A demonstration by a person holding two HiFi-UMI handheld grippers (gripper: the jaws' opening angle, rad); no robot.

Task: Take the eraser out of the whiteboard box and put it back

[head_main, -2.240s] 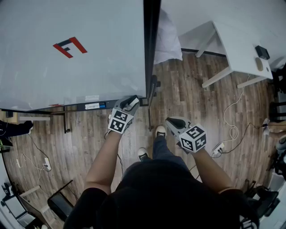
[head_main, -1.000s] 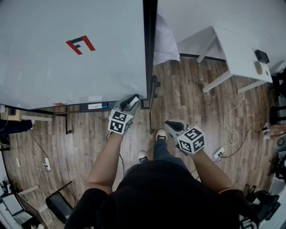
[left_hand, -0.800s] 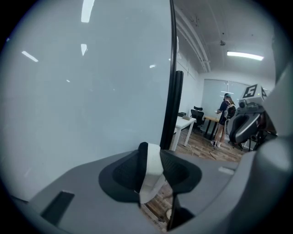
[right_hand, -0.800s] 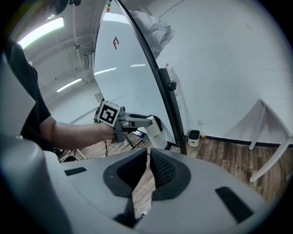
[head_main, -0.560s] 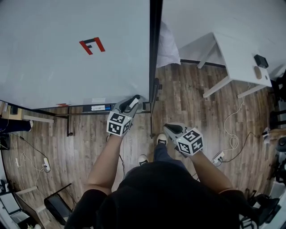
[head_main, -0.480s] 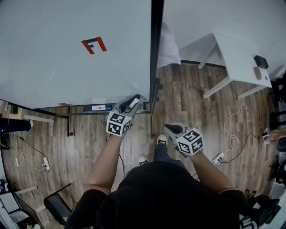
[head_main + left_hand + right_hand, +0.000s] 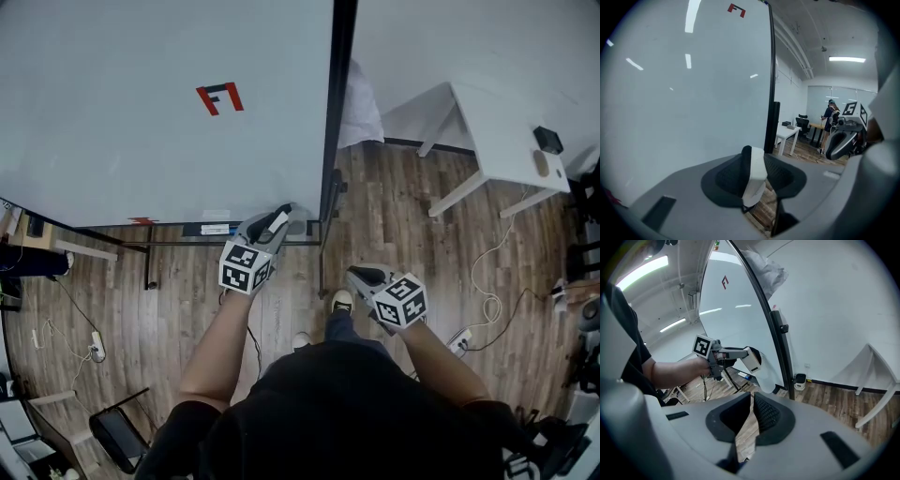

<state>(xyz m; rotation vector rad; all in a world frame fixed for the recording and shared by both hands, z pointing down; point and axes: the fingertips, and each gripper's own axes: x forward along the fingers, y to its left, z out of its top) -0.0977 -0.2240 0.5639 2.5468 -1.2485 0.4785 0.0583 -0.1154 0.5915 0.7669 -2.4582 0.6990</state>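
- Whiteboard (image 7: pixel 141 112) fills the far left; the whiteboard box (image 7: pixel 192 228) runs along its lower edge.
- Left gripper (image 7: pixel 274 223) pinches the eraser (image 7: pixel 754 174), which is out of the box, in the air by the board's right corner.
- Right gripper (image 7: pixel 359 275), near right: jaw tips pressed together, nothing between them.

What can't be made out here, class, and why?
Head view: box under the whiteboard, contents too small; left gripper covers part.
Left gripper view: eraser, gripped faces hidden by the jaws.
Head view: things on the desk, too small to name.
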